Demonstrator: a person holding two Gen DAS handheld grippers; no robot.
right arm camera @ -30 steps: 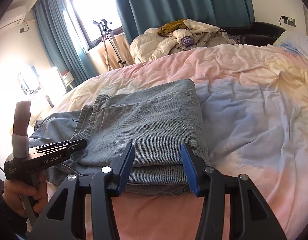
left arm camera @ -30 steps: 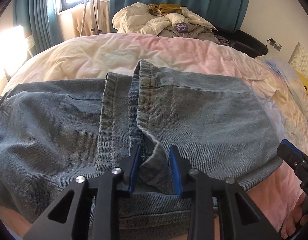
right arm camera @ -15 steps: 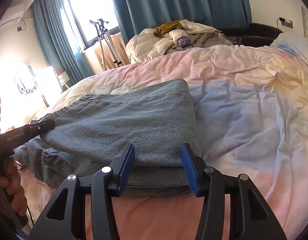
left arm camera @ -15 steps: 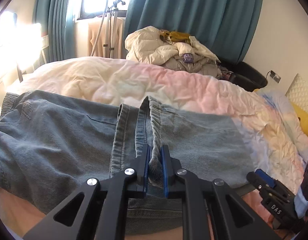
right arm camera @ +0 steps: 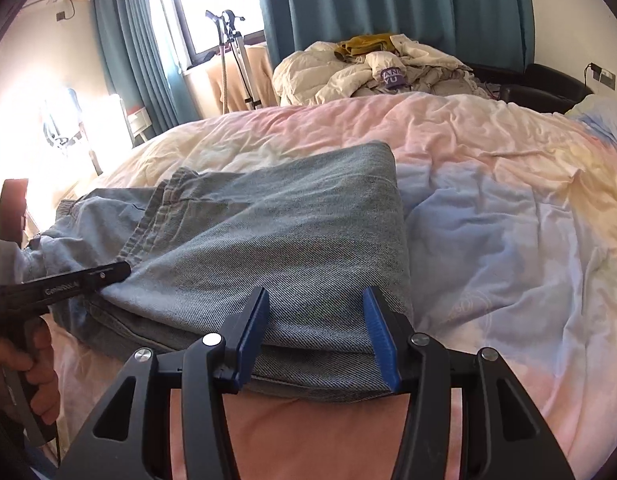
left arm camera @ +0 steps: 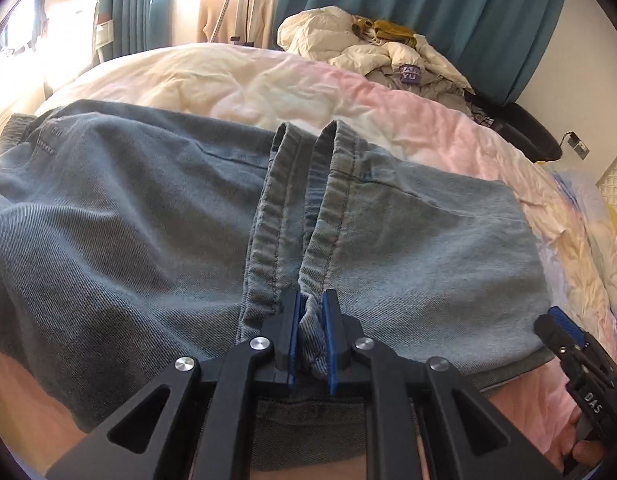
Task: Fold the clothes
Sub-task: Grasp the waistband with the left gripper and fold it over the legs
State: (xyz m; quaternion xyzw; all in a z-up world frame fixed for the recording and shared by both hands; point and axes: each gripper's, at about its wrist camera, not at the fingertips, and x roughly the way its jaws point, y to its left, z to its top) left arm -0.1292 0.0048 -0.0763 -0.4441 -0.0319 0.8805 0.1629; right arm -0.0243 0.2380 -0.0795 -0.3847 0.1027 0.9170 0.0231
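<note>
Blue denim jeans (left arm camera: 128, 240) lie folded on the bed, with the leg hems (left arm camera: 304, 200) running up the middle of the left wrist view. My left gripper (left arm camera: 311, 320) is shut on the near end of a hem, and denim bunches between its blue pads. In the right wrist view the same gripper (right arm camera: 108, 272) comes in from the left, held by a hand (right arm camera: 32, 364). My right gripper (right arm camera: 317, 300) stands open at the near right corner of the folded jeans (right arm camera: 292, 232). Flat denim lies between its blue pads, unpinched. It also shows as the right gripper (left arm camera: 568, 344) at the left view's right edge.
The bed cover (right arm camera: 488, 208) is pastel pink, cream and blue and spreads wide to the right. A heap of cream bedding and clothes (right arm camera: 368, 68) sits at the far side, before teal curtains (right arm camera: 388, 0). A tripod (right arm camera: 236, 60) stands by the window. Pillows (left arm camera: 612, 184) lie at the right.
My left gripper closed on the jeans hem, which a second ago lay loose between its open jaws, and the hem now stands gathered. My right gripper has stayed open at the folded corner.
</note>
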